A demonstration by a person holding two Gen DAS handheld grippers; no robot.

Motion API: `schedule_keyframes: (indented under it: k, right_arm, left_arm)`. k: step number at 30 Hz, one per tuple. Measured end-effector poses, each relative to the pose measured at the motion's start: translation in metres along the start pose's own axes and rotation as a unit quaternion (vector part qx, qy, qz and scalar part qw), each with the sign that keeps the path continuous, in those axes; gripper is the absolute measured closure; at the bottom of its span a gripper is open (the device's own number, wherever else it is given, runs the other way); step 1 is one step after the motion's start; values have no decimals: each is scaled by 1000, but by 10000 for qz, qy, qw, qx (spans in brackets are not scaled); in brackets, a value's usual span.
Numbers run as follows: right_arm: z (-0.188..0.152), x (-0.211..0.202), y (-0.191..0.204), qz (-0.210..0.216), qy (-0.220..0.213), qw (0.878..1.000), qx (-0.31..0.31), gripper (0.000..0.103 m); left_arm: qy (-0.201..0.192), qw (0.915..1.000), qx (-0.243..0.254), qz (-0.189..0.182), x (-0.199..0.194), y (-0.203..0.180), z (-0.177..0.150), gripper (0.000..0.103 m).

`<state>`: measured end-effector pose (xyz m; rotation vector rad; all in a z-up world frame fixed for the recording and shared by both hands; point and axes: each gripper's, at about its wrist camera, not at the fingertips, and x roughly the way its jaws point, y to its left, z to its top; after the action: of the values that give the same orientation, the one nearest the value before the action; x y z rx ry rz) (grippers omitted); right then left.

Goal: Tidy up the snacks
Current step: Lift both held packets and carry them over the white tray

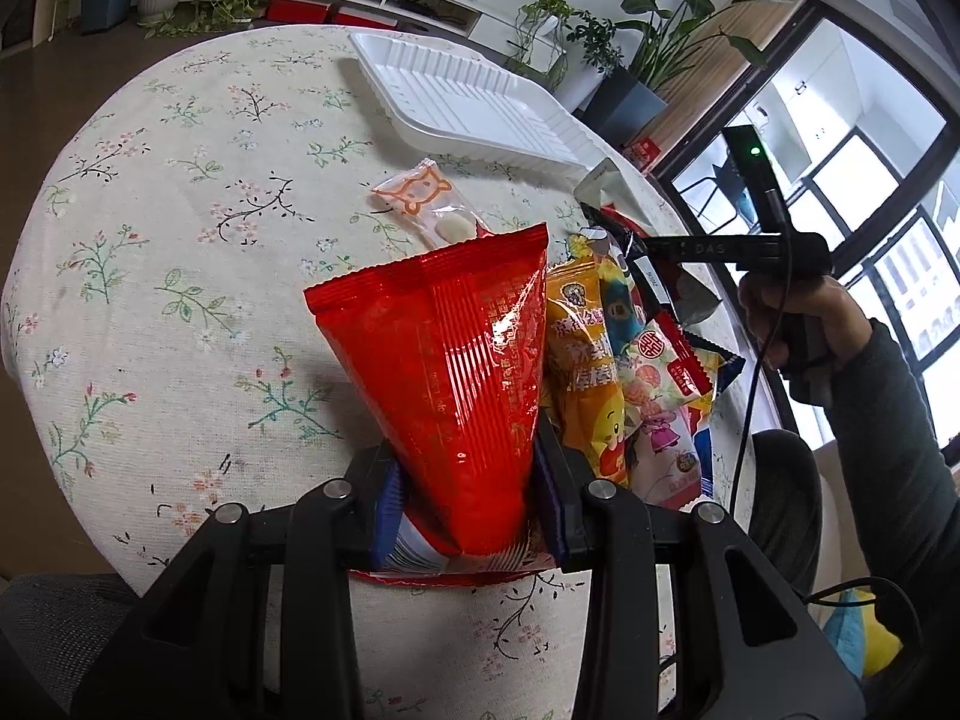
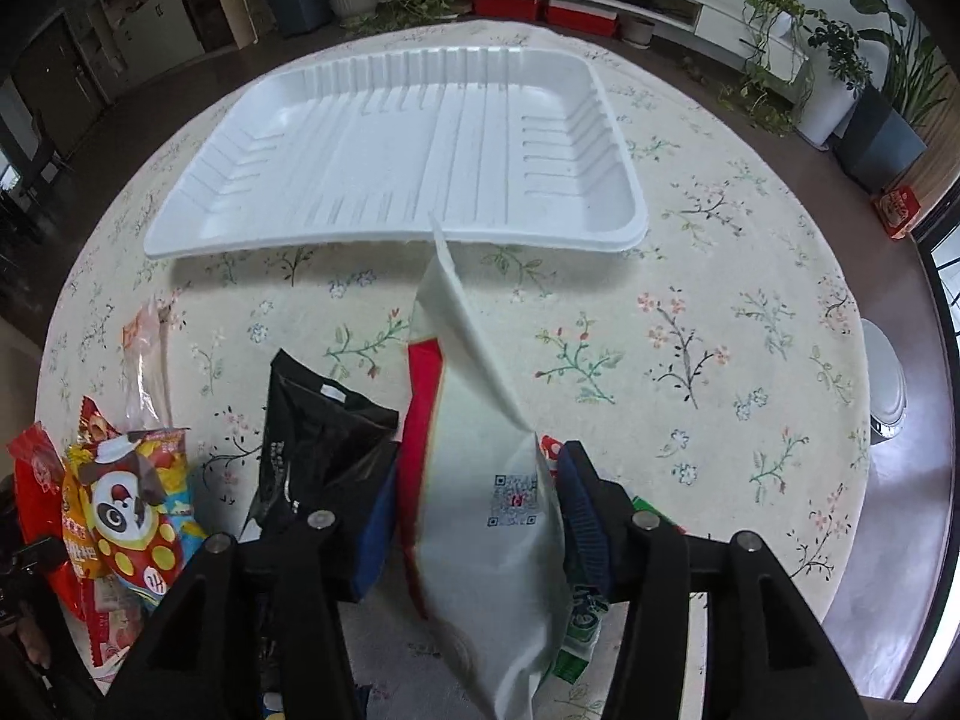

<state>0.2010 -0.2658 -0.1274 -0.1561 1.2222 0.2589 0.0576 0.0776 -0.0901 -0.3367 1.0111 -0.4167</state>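
My left gripper (image 1: 468,480) is shut on a red foil snack bag (image 1: 456,372), which stands up between its blue pads. Right of it lies a pile of packets, among them a yellow one (image 1: 585,360) and a pink one (image 1: 660,414). A clear wrapper with an orange bear (image 1: 420,198) lies beyond the red bag. In the right wrist view my right gripper (image 2: 477,510) stands open around a white and red bag (image 2: 492,480), which is blurred and loose between the pads. A black bag (image 2: 318,426) lies just left of it. The white ribbed tray (image 2: 396,144) sits empty further back.
A person's hand (image 1: 792,324) holds the right gripper over the pile. A panda-print packet (image 2: 132,504) and other snacks lie at the left, and a green packet (image 2: 579,630) lies under the white bag. The round table has a floral cloth (image 2: 690,360). Potted plants and a low shelf stand behind.
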Motion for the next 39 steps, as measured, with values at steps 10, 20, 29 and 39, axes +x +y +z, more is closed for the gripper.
schedule_keyframes:
  k: [10,20,29,39]
  right_arm:
    - [-12,-7,13,35,-123,9998,-145,67]
    - [-45,-56,6,693,-856,9911,754,68]
    - [-53,-85,-38,986,-1331,9753,1459,68]
    - [11,-97,-75,916,-1746,9666,1638,68]
  left_arm:
    - [-7,10000,76,-14,4,-2,0,69]
    - [-145,9997,-4,-193,-9,1,7,69]
    - [-492,9986,58,-197,-38,7,56,69]
    - [-805,9959,403,-124,-31,-10,177,69]
